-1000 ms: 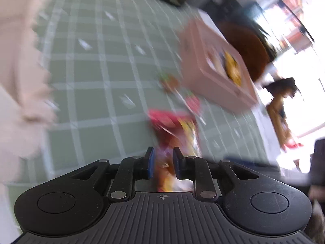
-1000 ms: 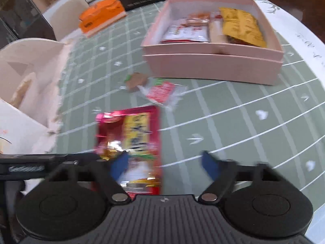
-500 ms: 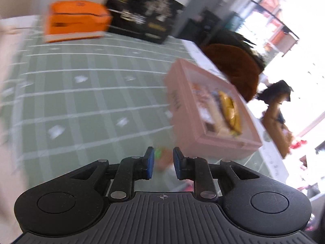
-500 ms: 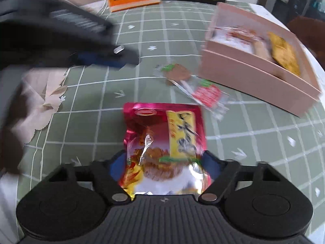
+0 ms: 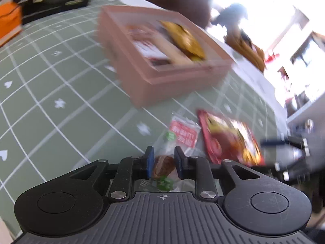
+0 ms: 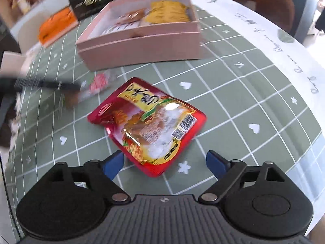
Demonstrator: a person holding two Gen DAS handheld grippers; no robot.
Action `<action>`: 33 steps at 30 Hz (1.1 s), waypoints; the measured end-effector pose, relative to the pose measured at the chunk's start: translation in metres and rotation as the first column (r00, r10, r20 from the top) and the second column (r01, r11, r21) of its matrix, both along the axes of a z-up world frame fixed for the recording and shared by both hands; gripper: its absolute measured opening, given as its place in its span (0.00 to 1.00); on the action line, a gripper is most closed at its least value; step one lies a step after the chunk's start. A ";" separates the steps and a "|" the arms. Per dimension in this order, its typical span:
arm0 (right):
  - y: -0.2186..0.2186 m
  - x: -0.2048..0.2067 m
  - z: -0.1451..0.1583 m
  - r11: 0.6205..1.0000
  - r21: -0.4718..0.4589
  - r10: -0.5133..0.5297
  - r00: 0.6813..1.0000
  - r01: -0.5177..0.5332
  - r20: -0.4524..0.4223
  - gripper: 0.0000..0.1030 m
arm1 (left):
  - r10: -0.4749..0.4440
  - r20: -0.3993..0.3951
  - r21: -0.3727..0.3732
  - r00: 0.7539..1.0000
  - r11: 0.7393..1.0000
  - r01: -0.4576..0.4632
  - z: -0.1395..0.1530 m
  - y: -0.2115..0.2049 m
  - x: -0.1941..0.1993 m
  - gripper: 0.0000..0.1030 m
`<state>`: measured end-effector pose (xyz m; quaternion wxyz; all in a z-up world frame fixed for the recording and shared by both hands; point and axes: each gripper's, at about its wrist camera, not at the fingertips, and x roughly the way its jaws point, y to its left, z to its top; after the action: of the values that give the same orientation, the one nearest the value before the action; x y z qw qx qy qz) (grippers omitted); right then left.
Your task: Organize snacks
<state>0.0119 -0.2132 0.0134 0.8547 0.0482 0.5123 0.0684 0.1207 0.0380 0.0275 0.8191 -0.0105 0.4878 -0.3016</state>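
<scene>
1. In the left wrist view, a small brown wrapped snack (image 5: 162,167) with a green tab is seen between the blue pads of the left hand-held gripper (image 5: 162,162). The jaws are opening from almost closed; whether the pads press on the snack cannot be told.
2. In the right wrist view, the right hand-held gripper (image 6: 164,162) stands with its jaws wide and opening. Nothing is gripped; the near corner of the red snack pouch (image 6: 148,126) reaches just into the gap, clear of both pads.
3. The pouch lies flat on the green checked desk (image 6: 233,93). Its long axis is set at a slant to the jaw line, running from near the gripper up and to the left.
4. Just beyond the brown snack, a small red-and-white packet (image 5: 183,133) is seen lying beside the pouch.
5. Farther off, toward the far edge of the desk, stands the open pink box (image 6: 142,48), already holding several snacks. It lies straight ahead of the right hand-held gripper, past the pouch.
6. The pouch is judged nearer the right hand-held gripper, so a turn of the wrist to square the pads across its narrow width seems called for before closing.
</scene>
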 end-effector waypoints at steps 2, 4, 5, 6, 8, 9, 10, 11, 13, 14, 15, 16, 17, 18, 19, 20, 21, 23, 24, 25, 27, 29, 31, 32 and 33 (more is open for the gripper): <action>-0.001 0.000 -0.003 1.000 0.001 -0.014 1.000 0.014 0.014 0.97 | -0.017 0.033 0.055 0.999 0.998 0.015 0.003 -0.008 -0.016 0.30; 0.002 0.000 -0.005 0.999 -0.020 -0.025 0.999 0.026 0.029 1.00 | -0.036 0.074 0.109 0.997 0.994 0.028 0.004 -0.019 -0.022 0.32; 0.003 -0.004 -0.004 0.999 -0.032 -0.027 0.999 0.028 0.035 1.00 | -0.054 0.093 0.134 0.994 0.990 0.041 0.004 -0.026 -0.027 0.34; 0.005 -0.004 -0.003 0.998 -0.051 -0.026 0.999 0.028 0.042 1.00 | -0.073 0.107 0.154 0.992 0.986 0.056 0.005 -0.031 -0.031 0.35; 0.011 -0.006 -0.005 0.994 -0.105 -0.005 0.998 0.011 0.057 1.00 | -0.117 0.131 0.196 0.984 0.976 0.090 0.004 -0.039 -0.039 0.40; 0.015 -0.008 -0.007 0.991 -0.135 0.013 0.998 -0.004 0.063 1.00 | -0.131 0.139 0.211 0.982 0.972 0.100 0.004 -0.044 -0.041 0.40; 0.014 -0.009 -0.008 0.991 -0.134 0.015 0.997 -0.005 0.074 1.00 | -0.140 0.142 0.221 0.980 0.969 0.106 0.004 -0.046 -0.044 0.41; 0.012 -0.010 -0.008 0.991 -0.133 0.014 0.997 -0.004 0.078 1.00 | -0.141 0.138 0.225 0.980 0.968 0.108 0.005 -0.045 -0.046 0.44; 0.012 -0.009 -0.010 0.991 -0.133 0.017 0.997 -0.006 0.080 1.00 | -0.144 0.125 0.234 0.982 0.966 0.112 0.003 -0.047 -0.047 0.46; 0.010 -0.010 -0.010 0.991 -0.132 0.015 0.996 -0.004 0.083 1.00 | -0.149 0.126 0.243 0.981 0.963 0.115 0.003 -0.047 -0.048 0.46; 0.010 -0.011 -0.010 0.991 -0.133 0.014 0.996 -0.002 0.086 1.00 | -0.156 0.129 0.253 0.979 0.960 0.119 0.003 -0.048 -0.048 0.46; 0.010 -0.012 -0.010 0.991 -0.132 0.013 0.996 -0.001 0.091 1.00 | -0.161 0.131 0.265 0.978 0.957 0.122 0.002 -0.050 -0.049 0.48; 0.009 -0.015 -0.011 0.991 -0.131 0.012 0.995 0.001 0.098 1.00 | -0.156 0.131 0.281 0.979 0.953 0.115 0.002 -0.052 -0.049 0.48; 0.009 -0.017 -0.011 0.991 -0.131 0.011 0.994 0.003 0.106 1.00 | -0.142 0.130 0.301 0.981 0.949 0.097 0.003 -0.052 -0.048 0.48; 0.008 -0.020 -0.011 0.991 -0.130 0.011 0.993 0.004 0.116 1.00 | -0.124 0.129 0.316 0.984 0.946 0.078 0.003 -0.052 -0.048 0.47; 0.007 -0.023 -0.011 0.991 -0.130 0.009 0.992 0.007 0.123 1.00 | -0.108 0.126 0.315 0.986 0.947 0.063 0.003 -0.050 -0.048 0.45; 0.006 -0.025 -0.012 0.991 -0.130 0.006 0.992 0.011 0.129 1.00 | -0.095 0.119 0.304 0.988 0.951 0.055 0.004 -0.048 -0.047 0.45; 0.006 -0.031 -0.012 0.991 -0.130 -0.002 0.990 0.021 0.142 1.00 | -0.068 0.101 0.271 0.993 0.962 0.038 0.005 -0.044 -0.049 0.44; 0.005 -0.034 -0.013 0.991 -0.130 -0.006 0.989 0.025 0.147 1.00 | -0.055 0.092 0.256 0.994 0.966 0.030 0.005 -0.043 -0.051 0.44; 0.005 -0.037 -0.013 0.991 -0.130 -0.006 0.988 0.026 0.152 1.00 | -0.036 0.085 0.236 0.996 0.972 0.015 0.005 -0.042 -0.054 0.44; 0.005 -0.039 -0.012 0.991 -0.132 0.013 0.989 0.007 0.150 1.00 | 0.017 0.088 0.198 0.996 0.980 -0.034 0.004 -0.040 -0.063 0.45; 0.003 -0.034 -0.008 0.990 -0.132 0.052 0.994 -0.039 0.098 0.97 | 0.077 0.102 0.175 0.992 0.980 -0.094 0.004 -0.040 -0.072 0.44; 0.000 -0.033 0.003 0.990 -0.133 0.061 0.990 -0.044 0.128 0.95 | 0.133 0.109 0.169 0.985 0.974 -0.150 0.004 -0.042 -0.078 0.44; -0.001 -0.034 0.010 0.989 -0.138 0.077 0.983 -0.055 0.165 0.96 | 0.150 0.111 0.175 0.982 0.970 -0.168 0.004 -0.044 -0.080 0.43; 0.000 -0.031 0.016 0.986 -0.145 0.107 0.977 -0.081 0.185 0.96 | 0.161 0.116 0.189 0.980 0.965 -0.181 0.004 -0.047 -0.082 0.43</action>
<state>-0.0191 -0.2130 0.0292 0.8973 -0.0417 0.4324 0.0779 0.0386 -0.0088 0.0317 0.8624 0.0442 0.4713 -0.1796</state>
